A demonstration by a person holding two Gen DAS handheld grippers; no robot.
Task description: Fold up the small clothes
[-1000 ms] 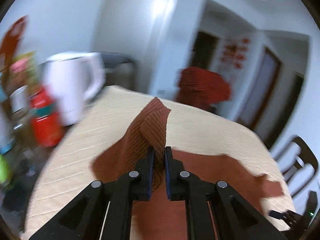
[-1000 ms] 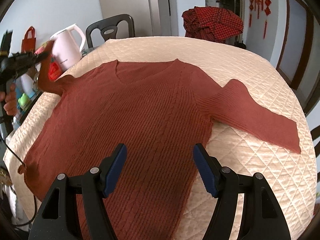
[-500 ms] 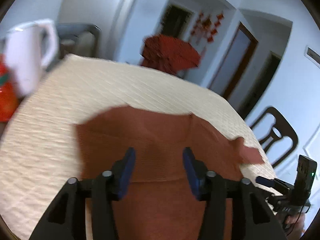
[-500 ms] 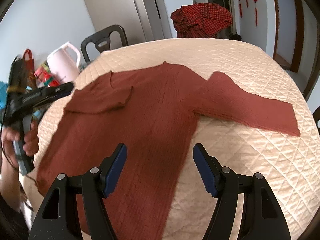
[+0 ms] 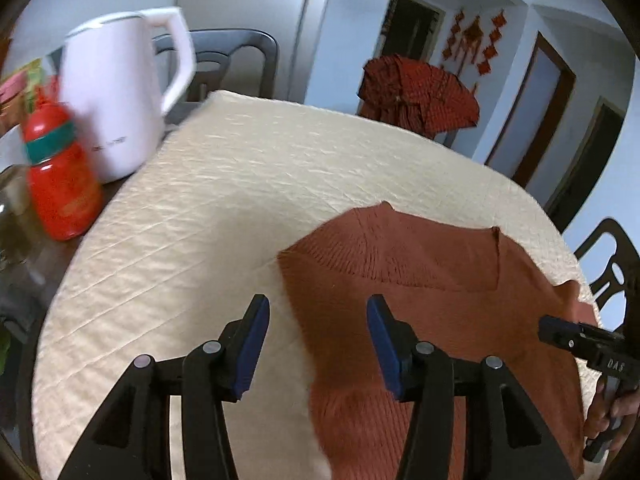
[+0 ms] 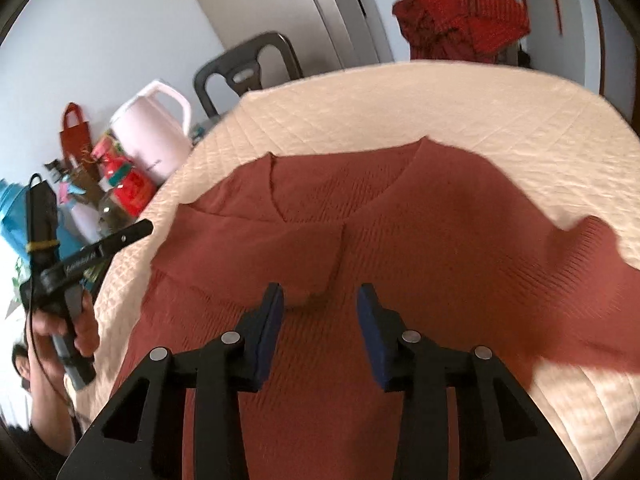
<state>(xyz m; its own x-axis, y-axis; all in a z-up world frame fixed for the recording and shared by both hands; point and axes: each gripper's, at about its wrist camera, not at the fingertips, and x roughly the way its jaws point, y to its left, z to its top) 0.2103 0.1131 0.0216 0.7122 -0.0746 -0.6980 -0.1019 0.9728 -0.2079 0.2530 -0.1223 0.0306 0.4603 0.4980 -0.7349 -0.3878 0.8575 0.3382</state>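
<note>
We have a rust-red sweater (image 6: 400, 240) lying flat on the quilted cream table cover (image 5: 248, 184), filling the middle and lower part of the right wrist view, with one sleeve (image 6: 288, 240) already laid across the chest so its cuff ends just above our right gripper (image 6: 320, 316). That gripper hangs over the cuff with its jaws closing, but the blue pads (image 6: 272, 320) do not yet press on the knit; we judge it is there to pinch or smooth the sleeve end so the fold lies square. The other sleeve (image 6: 600, 264) runs off toward the right edge of that frame, not yet folded. In the left wrist view our left gripper (image 5: 316, 332) has its fingers spread with nothing between them, straddling the sweater's side edge in the lower middle of the frame, half over cloth and half over bare cover; from there it seems placed to take the side of the body for the next fold. A white kettle (image 5: 120, 92) and a red bottle (image 5: 60, 176) stand at the upper left of that view, off the cover, well apart from the sweater, so they should not get in the way
</note>
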